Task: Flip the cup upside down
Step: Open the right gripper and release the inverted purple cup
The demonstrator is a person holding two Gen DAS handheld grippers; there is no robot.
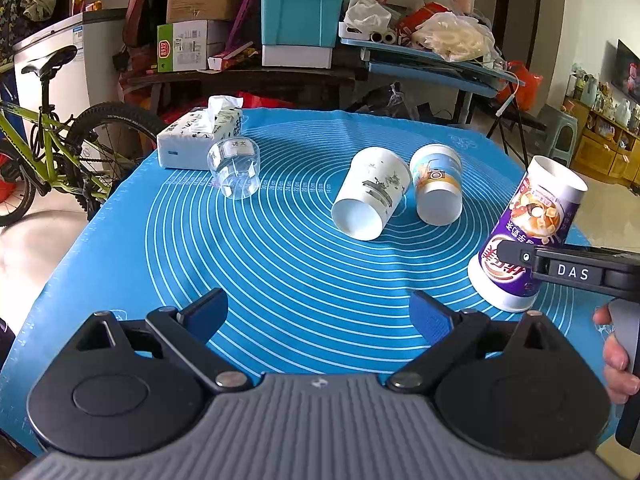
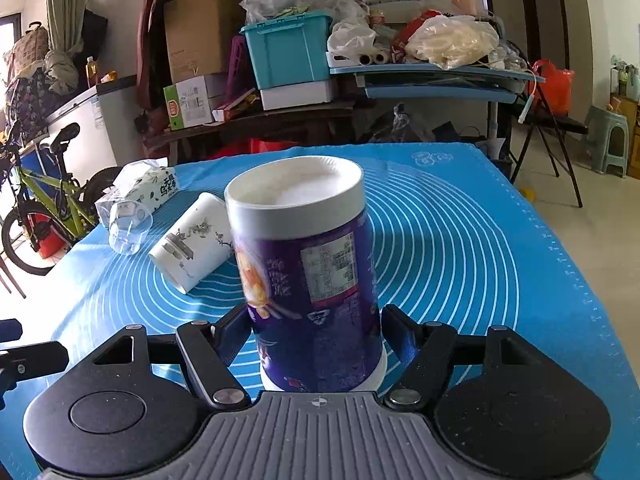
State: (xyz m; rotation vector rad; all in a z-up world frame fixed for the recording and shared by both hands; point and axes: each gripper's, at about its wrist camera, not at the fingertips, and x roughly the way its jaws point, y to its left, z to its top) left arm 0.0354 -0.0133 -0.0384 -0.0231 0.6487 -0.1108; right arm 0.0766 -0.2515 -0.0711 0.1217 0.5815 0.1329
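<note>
My right gripper (image 2: 316,340) pinches the purple cup (image 2: 308,280) low on its wall, so its closed end points up, slightly tilted. The left gripper (image 1: 318,312) hangs spread and empty (spare), left of that cup, over the mat (image 1: 280,264).

The purple cup (image 1: 524,236) (image 2: 312,280) is standing upside down, slightly tilted, white bottom up, its rim touching the blue mat (image 1: 280,272) (image 2: 460,240).

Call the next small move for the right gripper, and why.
Probably lower and level it, then let go. The right gripper is clamped on the tall purple printed paper cup, already inverted: wide rim down, base up. It is tilted, with only its rim edge near the blue silicone mat.
</note>
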